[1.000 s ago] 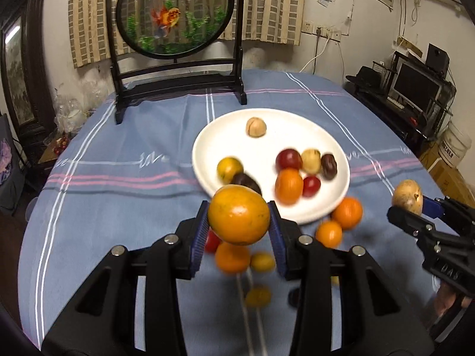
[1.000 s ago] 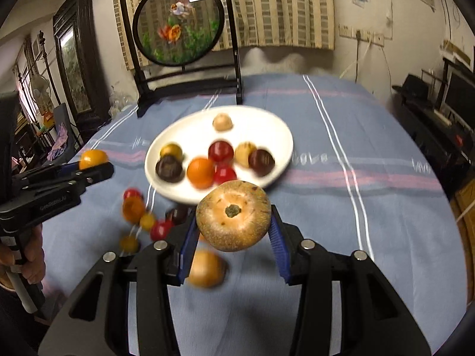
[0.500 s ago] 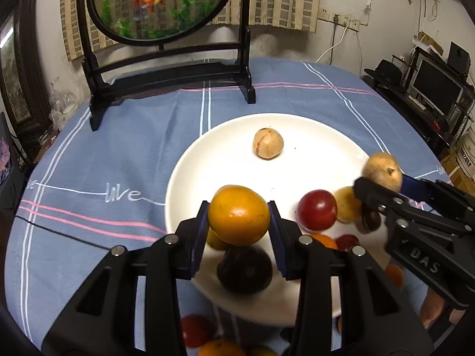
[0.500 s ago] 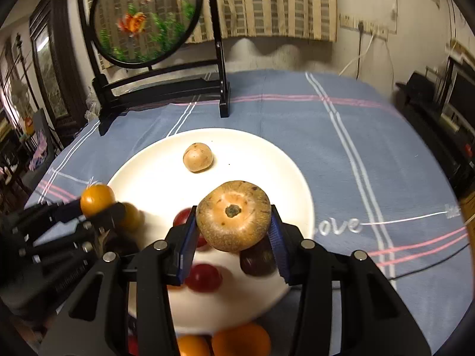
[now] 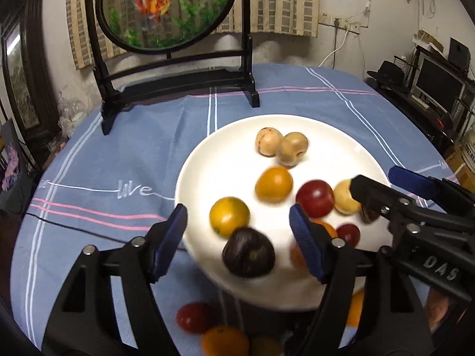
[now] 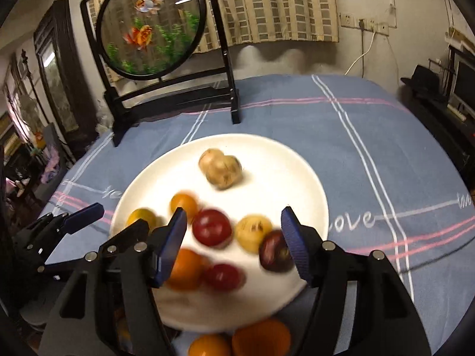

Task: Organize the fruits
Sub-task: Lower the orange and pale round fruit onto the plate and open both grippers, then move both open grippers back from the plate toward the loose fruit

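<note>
Both grippers hung over the white plate (image 5: 368, 160) on the blue-clothed surface (image 5: 118, 154), and each pair of jaws was opening with nothing between the pads. The left gripper (image 5: 239, 222) stood above a yellow-orange fruit (image 5: 229, 216) and a dark plum (image 5: 248, 256) near the plate's front rim; the right gripper (image 6: 233, 231) stood above a red fruit (image 6: 211, 227) and a pale yellow one (image 6: 253, 231). Two tan fruits (image 5: 282, 146) lay touching toward the back of the plate, and an orange one (image 5: 273, 184) sat near the middle. More fruit waited off the plate, just beside its near rim: a red one (image 5: 193, 317) and an orange (image 5: 224, 341). These looked small, round, smooth and light, likely to roll and easy to bruise, so a gentle grip across the widest middle seemed best.
</note>
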### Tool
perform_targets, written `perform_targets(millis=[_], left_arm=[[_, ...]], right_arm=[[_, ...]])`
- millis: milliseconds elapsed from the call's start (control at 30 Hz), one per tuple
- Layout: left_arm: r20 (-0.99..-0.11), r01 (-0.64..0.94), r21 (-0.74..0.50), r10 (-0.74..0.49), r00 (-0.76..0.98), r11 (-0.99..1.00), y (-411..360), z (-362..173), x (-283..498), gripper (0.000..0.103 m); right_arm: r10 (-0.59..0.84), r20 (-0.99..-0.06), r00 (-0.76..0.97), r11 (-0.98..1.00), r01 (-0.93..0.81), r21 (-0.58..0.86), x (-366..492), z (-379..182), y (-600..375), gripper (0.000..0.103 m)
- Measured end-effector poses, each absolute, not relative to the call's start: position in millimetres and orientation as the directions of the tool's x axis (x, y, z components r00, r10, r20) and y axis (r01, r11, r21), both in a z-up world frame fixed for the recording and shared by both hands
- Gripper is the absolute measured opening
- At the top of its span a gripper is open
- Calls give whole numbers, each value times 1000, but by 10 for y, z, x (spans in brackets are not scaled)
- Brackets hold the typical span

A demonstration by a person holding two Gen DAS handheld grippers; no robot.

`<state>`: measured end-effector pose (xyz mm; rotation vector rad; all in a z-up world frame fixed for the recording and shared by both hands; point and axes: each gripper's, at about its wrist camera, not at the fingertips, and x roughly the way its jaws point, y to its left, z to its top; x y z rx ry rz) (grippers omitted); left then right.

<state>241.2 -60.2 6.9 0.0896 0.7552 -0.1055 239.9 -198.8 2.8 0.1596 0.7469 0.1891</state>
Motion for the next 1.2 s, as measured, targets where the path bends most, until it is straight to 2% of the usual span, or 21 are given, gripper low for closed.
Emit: perform_targets(millis=[67,167,400,500,667,1200], left_arm=[[-675,131,63,-54,736,989,-596,101,2291,83],[-662,146,64,-68,746,987,-565,153,2093,87],[-664,159,53,-84,743,986,-483,187,1672,88],[-668,165,47,-92,739,985,-426,151,1494,92],[-672,156,25,-99,734,987,-276,71,1205,92],[-722,179,27,-104,684,984,-253,-269,881,92]], right_arm=[[244,-655,715,966,-120,229,2254,43,-2027,66],[243,-661,710,968,-131,214,2046,66,-2046,66],[225,-675,703,973,-128,191,1686,67,-2069,66],[227,-670,707,972,-122,200,1511,54,-2099,67],[185,-666,723,981,-95,169,1222,14,-2161,67],[235,-694,680,968,-99,231,717,-323,-2131,67]])
